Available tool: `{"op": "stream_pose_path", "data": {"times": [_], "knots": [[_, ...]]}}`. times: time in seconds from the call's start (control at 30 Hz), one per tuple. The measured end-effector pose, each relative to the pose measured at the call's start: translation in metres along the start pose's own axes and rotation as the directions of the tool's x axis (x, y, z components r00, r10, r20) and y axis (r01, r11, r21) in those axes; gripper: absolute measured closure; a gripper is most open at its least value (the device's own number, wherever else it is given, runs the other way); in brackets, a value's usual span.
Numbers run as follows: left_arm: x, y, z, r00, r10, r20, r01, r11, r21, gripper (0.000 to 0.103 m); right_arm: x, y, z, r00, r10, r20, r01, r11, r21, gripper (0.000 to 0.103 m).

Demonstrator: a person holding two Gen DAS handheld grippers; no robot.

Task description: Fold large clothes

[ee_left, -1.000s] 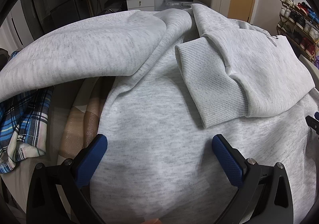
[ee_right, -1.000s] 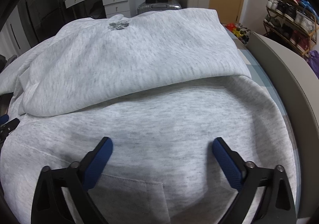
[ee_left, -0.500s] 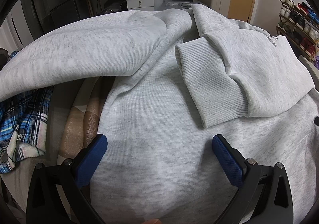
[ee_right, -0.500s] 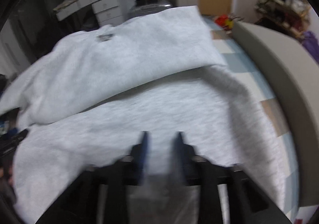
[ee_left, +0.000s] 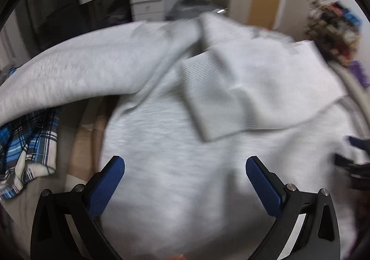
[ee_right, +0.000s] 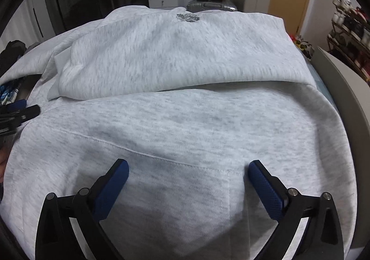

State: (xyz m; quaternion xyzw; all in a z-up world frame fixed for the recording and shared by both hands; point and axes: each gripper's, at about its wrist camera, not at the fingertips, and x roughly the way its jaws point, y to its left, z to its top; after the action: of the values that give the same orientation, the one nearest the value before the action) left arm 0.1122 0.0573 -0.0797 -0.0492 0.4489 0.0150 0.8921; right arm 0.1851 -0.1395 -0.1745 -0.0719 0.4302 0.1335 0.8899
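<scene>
Half a second ago the right gripper [ee_right: 188, 187] had its fingers nearly together; now they stand wide apart over the hoodie [ee_right: 185, 125], gripping nothing. Left gripper [ee_left: 185, 182] is wide too, empty, its view now blurred. Hoodie lies spread on the bed, one sleeve folded across its body with the ribbed cuff [ee_left: 208, 98] on top. Plaid cloth [ee_left: 27, 144] lies beside it.

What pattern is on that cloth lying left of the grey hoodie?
Blue, white and black plaid cloth, clearest in the left wrist view.
</scene>
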Motion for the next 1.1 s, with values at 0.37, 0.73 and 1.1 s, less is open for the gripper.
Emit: {"op": "stream_pose_path", "data": {"times": [0.37,0.73,1.1], "knots": [[0.012,-0.056,-0.032,0.994,-0.035,-0.099,0.052,0.981,0.184,0.001,-0.009,0.002,-0.001,1.000,0.009,0.004,-0.009,1.000,0.003,0.000],[0.012,-0.053,-0.032,0.994,-0.061,-0.086,0.075,0.981,0.177,0.001,-0.018,-0.023,-0.003,0.999,0.045,0.009,-0.046,0.997,0.068,0.000],[-0.036,-0.100,-0.050,0.991,-0.133,0.022,0.119,0.936,0.330,0.001,-0.016,-0.036,-0.006,0.998,-0.068,-0.004,0.068,0.993,0.101,0.000]]}}
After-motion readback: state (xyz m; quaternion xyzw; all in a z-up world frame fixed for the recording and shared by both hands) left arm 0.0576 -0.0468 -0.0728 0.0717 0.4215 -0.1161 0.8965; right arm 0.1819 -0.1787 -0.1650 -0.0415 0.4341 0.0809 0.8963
